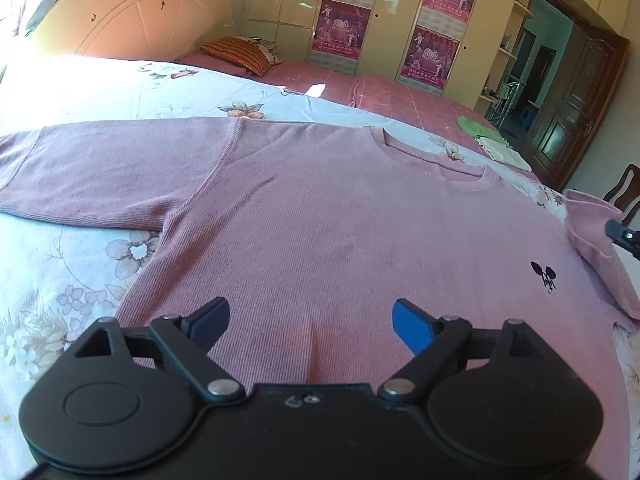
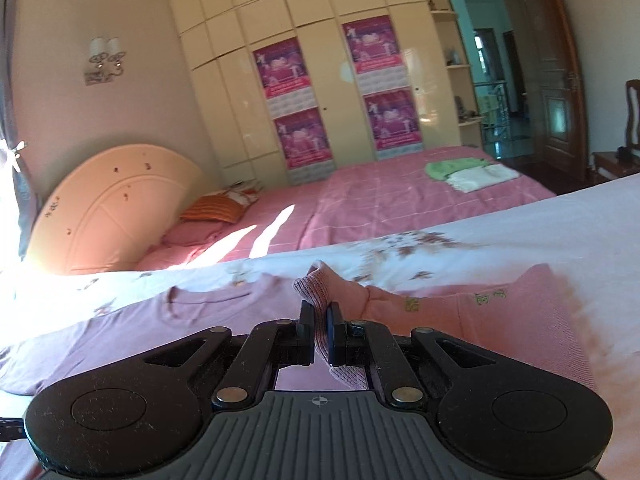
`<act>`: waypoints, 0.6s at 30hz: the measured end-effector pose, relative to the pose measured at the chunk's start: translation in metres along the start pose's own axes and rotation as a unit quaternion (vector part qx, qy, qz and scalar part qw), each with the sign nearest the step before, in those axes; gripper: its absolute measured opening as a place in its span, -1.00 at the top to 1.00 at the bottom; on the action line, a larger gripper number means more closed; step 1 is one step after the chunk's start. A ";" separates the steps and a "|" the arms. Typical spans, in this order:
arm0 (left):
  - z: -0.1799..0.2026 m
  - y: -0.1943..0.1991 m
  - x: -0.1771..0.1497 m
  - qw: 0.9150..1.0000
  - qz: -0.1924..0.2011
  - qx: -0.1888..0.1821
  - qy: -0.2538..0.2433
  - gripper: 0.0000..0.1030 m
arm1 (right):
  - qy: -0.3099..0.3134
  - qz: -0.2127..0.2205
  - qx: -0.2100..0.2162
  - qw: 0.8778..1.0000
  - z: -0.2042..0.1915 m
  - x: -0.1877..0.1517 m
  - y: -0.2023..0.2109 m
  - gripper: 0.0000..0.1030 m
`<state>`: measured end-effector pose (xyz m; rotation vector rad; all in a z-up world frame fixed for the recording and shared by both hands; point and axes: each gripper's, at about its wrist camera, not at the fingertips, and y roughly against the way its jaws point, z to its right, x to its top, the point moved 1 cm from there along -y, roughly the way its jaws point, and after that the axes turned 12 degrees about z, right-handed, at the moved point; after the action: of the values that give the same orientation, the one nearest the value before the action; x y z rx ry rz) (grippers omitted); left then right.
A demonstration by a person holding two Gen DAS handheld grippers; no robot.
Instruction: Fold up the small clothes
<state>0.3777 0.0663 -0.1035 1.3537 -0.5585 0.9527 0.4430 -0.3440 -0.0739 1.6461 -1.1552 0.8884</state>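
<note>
A pink long-sleeved sweater (image 1: 320, 216) lies flat on the floral bedsheet (image 1: 56, 288), neck toward the far side, one sleeve stretched out to the left. My left gripper (image 1: 310, 322) hovers open over the sweater's lower body, nothing between its blue pads. At the right edge, the other sleeve (image 1: 592, 224) is lifted, with the tip of my right gripper (image 1: 624, 236) on it. In the right wrist view, my right gripper (image 2: 320, 322) is shut on that sleeve's ribbed cuff (image 2: 314, 284), which stands up between the pads; the sleeve (image 2: 500, 312) trails off to the right.
Beyond the floral sheet lies a pink checked bedspread (image 2: 380, 200) with a striped pillow (image 2: 214, 209) and folded green and white cloths (image 2: 468, 174). A cream headboard (image 1: 132, 12), a wardrobe with posters (image 2: 320, 92), an open door (image 2: 556, 72) and a wooden chair (image 1: 624, 192) surround the bed.
</note>
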 end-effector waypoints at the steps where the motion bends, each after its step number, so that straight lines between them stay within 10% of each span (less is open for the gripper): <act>1: -0.003 0.001 0.000 1.000 0.000 -0.003 0.001 -0.66 | -0.001 -0.006 0.012 1.000 -0.014 -0.006 -0.008 0.91; 12: -0.029 -0.010 0.013 0.998 -0.008 -0.048 0.040 -0.64 | 0.045 -0.100 0.055 0.992 -0.116 -0.091 -0.060 0.90; 15: -0.016 -0.026 0.015 0.995 -0.011 -0.083 0.046 -0.64 | 0.022 -0.061 0.030 0.997 -0.099 -0.087 -0.035 -0.09; 18: 0.011 -0.050 0.014 0.990 -0.023 -0.133 0.048 -0.55 | -0.010 -0.050 -0.005 0.999 -0.074 -0.080 -0.012 -0.12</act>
<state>0.4289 0.0617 -0.1184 1.0722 -0.5578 0.8682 0.4258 -0.2490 -0.1255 1.6919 -1.0798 0.8041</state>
